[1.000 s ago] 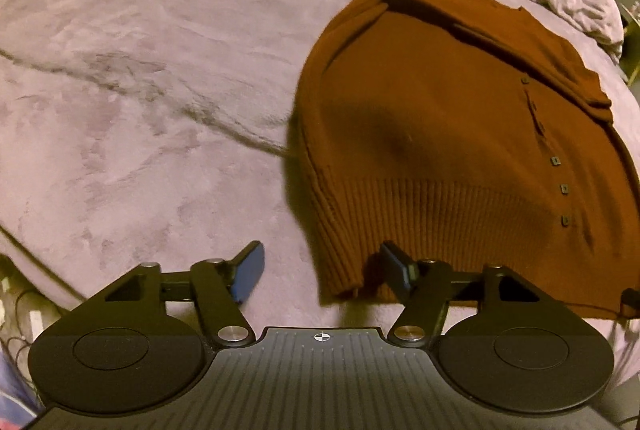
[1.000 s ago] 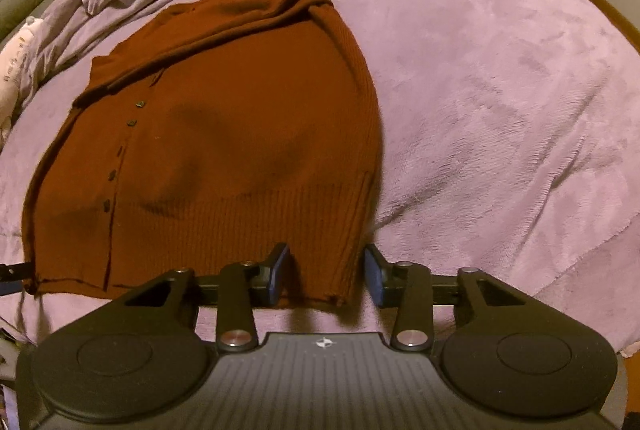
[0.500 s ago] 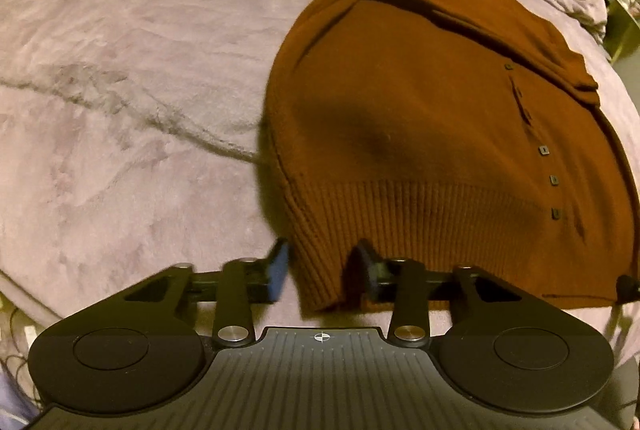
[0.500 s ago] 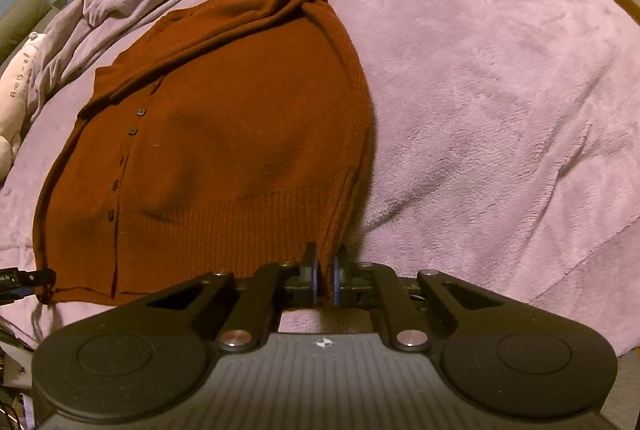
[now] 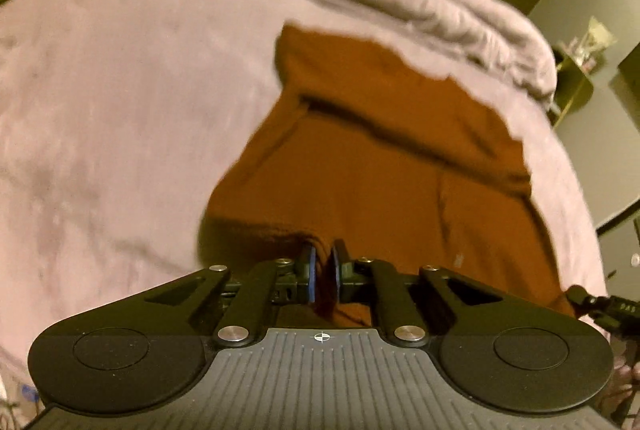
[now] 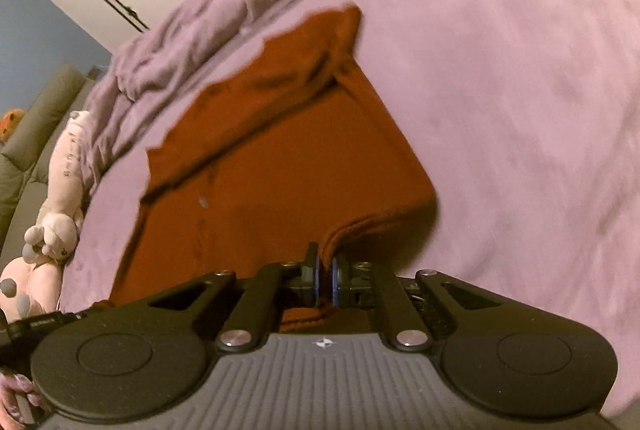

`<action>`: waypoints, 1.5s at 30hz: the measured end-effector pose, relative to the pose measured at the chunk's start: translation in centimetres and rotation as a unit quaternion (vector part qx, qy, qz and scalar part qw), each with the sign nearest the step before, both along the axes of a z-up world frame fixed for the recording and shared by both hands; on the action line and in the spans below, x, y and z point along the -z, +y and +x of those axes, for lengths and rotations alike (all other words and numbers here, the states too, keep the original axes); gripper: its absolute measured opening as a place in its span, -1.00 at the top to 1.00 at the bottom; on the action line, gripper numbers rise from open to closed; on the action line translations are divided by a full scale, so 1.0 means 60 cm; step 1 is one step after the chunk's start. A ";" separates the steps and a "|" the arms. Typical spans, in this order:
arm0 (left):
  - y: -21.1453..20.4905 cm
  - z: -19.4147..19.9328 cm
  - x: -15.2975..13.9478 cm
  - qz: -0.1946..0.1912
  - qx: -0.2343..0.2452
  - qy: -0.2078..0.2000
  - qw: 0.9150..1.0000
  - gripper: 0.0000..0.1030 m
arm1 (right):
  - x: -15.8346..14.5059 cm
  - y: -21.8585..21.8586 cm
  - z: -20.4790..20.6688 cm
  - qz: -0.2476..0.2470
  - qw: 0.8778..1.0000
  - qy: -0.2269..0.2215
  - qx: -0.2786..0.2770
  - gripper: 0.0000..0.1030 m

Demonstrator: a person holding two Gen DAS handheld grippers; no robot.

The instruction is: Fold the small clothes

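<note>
Both grippers apparently clamping cardigan (image 5: 360,158) hem.

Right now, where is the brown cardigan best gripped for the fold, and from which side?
At the two bottom hem corners, from the near edge. The brown cardigan lies flat with its hem nearest; the left gripper and the right gripper are each shut on a corner there.

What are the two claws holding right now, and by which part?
Both hold the brown cardigan by its bottom hem: the left claw is shut on one hem corner, and the right claw is shut on the other.
</note>
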State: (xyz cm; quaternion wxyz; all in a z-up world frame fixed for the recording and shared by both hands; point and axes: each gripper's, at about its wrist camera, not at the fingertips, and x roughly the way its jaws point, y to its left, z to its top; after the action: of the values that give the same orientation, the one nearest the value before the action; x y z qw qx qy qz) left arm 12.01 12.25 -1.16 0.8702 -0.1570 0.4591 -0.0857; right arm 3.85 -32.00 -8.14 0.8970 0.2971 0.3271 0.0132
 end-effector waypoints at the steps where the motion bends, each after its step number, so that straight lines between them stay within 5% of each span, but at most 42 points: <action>1: -0.003 0.015 -0.011 0.003 0.001 -0.011 1.000 0.80 | -0.009 0.000 0.012 -0.008 1.000 -0.006 0.001 0.91; 8: -0.021 0.121 -0.021 0.048 -0.030 -0.056 0.997 0.80 | -0.047 0.008 0.121 -0.082 0.996 -0.035 0.025 0.91; 16: -0.028 0.201 0.044 0.083 -0.042 -0.023 0.995 0.76 | -0.013 0.012 0.205 -0.118 0.993 -0.021 0.021 0.91; 22: 0.005 0.178 0.039 0.086 -0.051 -0.051 0.994 0.20 | -0.009 -0.024 0.193 -0.078 0.996 -0.028 0.035 0.67; 27: 0.010 0.172 0.048 0.095 0.007 -0.050 0.994 -0.16 | -0.018 -0.033 0.171 -0.138 0.989 -0.047 0.014 0.35; 37: -0.041 0.202 0.096 0.110 0.084 -0.007 0.990 -0.09 | 0.006 0.007 0.210 -0.227 0.972 -0.014 -0.059 0.33; 42: -0.051 0.202 0.092 0.124 0.097 -0.009 0.987 0.69 | 0.023 0.014 0.236 -0.250 0.965 0.009 -0.078 0.32; 45: -0.055 0.196 0.088 0.131 0.104 -0.015 0.986 0.78 | 0.025 0.015 0.242 -0.241 0.966 0.007 -0.087 0.41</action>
State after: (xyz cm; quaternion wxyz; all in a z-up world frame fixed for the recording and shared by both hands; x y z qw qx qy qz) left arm 23.77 8.94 -6.43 0.8764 0.0087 0.4670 -0.1175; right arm 18.36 -31.13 -9.62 0.9351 0.0422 0.3518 0.0100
